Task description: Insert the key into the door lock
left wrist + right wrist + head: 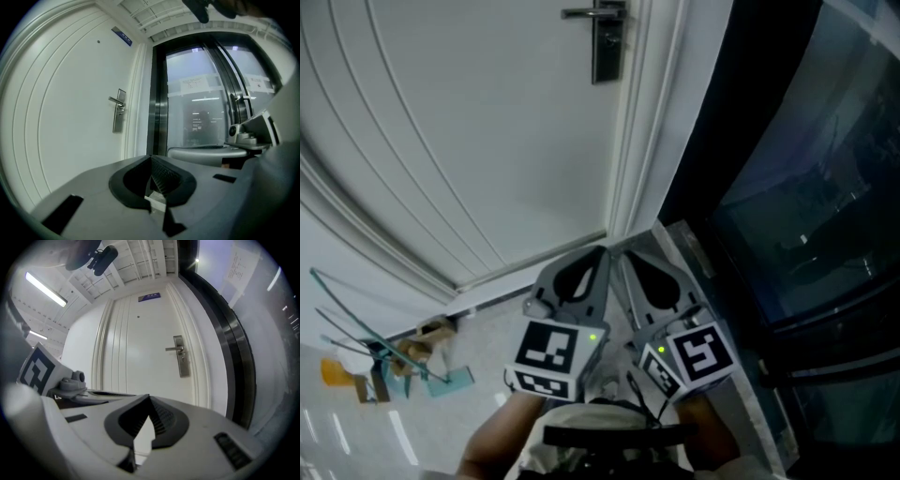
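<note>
White door, dark metal lock plate.
Plate vert, lever pts away from frame; L gripper, R gripper closed, empty.

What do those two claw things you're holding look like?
The left claw and right claw are grey wedges with black ribbed pads. Each carries a cube with black-and-white square markers and a small green light.

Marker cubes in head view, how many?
2. Left marker cube, on the left claw, bottom centre; right marker cube, on the right claw, beside it. None look hidden.
</note>
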Available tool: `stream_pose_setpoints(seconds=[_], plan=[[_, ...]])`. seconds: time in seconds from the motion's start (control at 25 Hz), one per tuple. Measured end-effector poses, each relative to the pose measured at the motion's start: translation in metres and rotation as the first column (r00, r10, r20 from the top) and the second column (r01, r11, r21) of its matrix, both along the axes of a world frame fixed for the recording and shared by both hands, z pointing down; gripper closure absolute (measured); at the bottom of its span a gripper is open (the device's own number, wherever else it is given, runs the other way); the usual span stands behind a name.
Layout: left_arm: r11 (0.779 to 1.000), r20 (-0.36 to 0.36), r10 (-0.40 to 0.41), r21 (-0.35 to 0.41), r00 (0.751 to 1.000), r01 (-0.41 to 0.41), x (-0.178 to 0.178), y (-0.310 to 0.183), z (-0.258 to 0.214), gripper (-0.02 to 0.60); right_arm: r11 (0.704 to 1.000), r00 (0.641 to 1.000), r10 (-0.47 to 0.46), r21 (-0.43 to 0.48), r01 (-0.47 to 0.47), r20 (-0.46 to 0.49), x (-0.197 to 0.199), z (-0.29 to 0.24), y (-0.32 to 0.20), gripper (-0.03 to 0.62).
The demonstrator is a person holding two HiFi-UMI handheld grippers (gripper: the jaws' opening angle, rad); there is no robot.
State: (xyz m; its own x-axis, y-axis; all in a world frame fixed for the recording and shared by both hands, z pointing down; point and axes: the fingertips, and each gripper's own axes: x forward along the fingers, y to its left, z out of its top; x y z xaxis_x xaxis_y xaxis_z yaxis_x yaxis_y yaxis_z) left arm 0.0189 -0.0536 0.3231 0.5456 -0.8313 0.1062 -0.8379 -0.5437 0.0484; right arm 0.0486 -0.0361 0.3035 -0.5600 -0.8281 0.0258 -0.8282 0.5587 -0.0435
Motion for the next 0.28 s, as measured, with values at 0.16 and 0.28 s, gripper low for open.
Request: stream_pose_setpoints(seconds=[0.16, 0.28], plan=[[1.000, -0.009, 0.002, -0.029, 1.000, -0.002, 0.0020, 0.0022, 0.0013, 0.572, 1.000, 1.000, -0.002, -0.002, 0.002, -0.002, -0.0010, 0.0011, -0.0003, 0.589], [0.999, -0.013, 0.004, -0.040, 1.000, -0.004, 0.0033, 0.0027, 0.0019, 0.572, 1.000, 1.000, 0.000, -0.001, 0.000, 0.000, -0.0002, 0.0013, -0.0007, 0.589]])
